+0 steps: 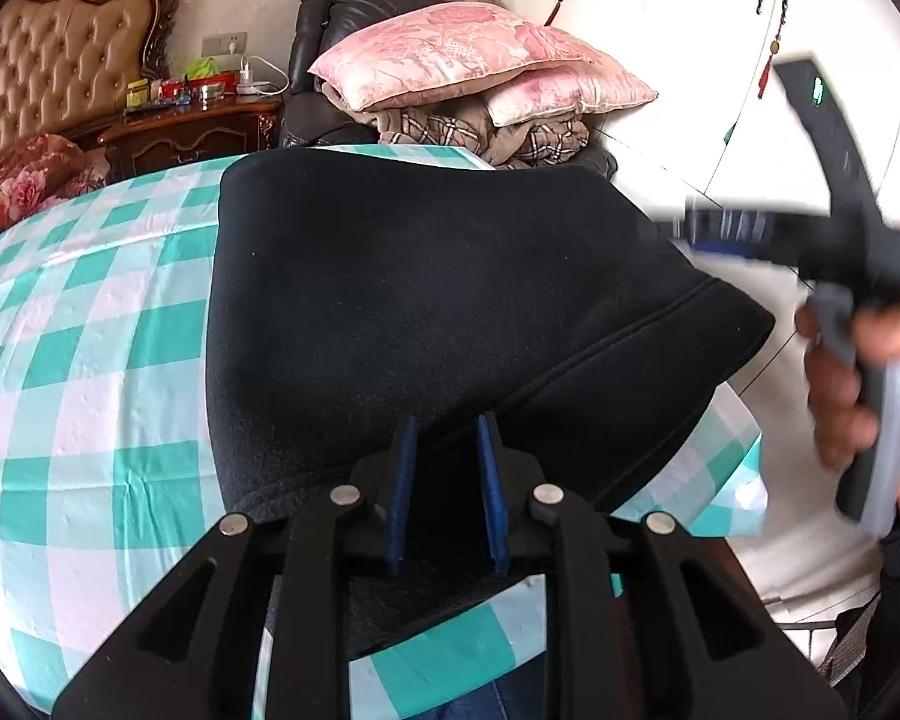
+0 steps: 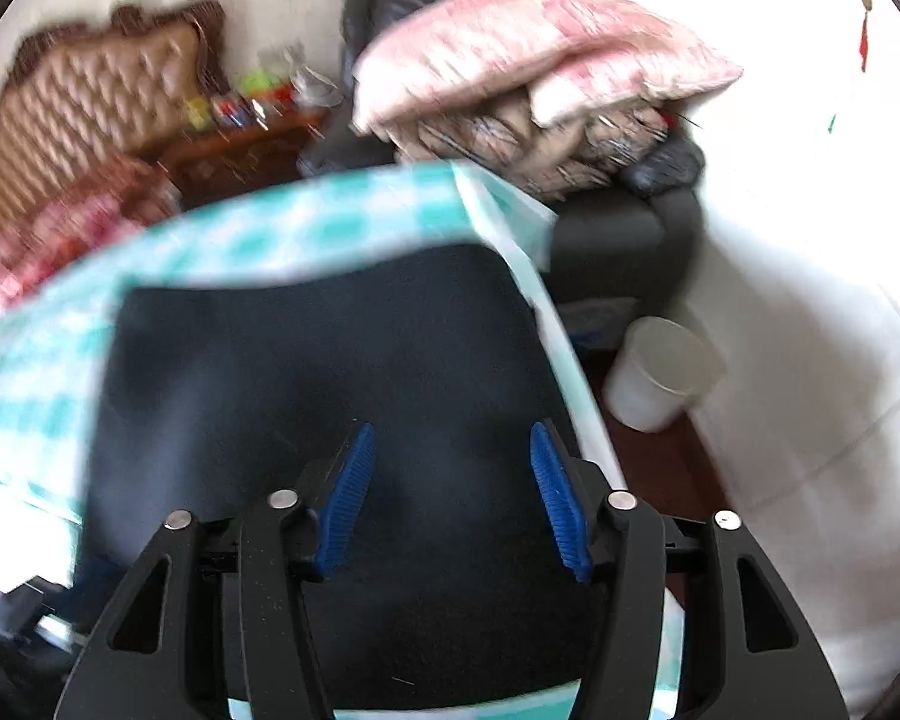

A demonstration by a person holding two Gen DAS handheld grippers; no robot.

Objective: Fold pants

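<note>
On checked cloth: black pants | left claw pinching hem | right claw spread, empty

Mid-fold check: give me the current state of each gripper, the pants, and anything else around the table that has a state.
left gripper: fingers narrowed on the near edge of the pants, gripping the fabric.
right gripper: open, holding nothing, above the pants.
pants: folded over, lying on the checked tablecloth, one corner past the table edge.
white bin: upright on the floor, looks empty.
pink pillows: stacked on the blankets.
</note>
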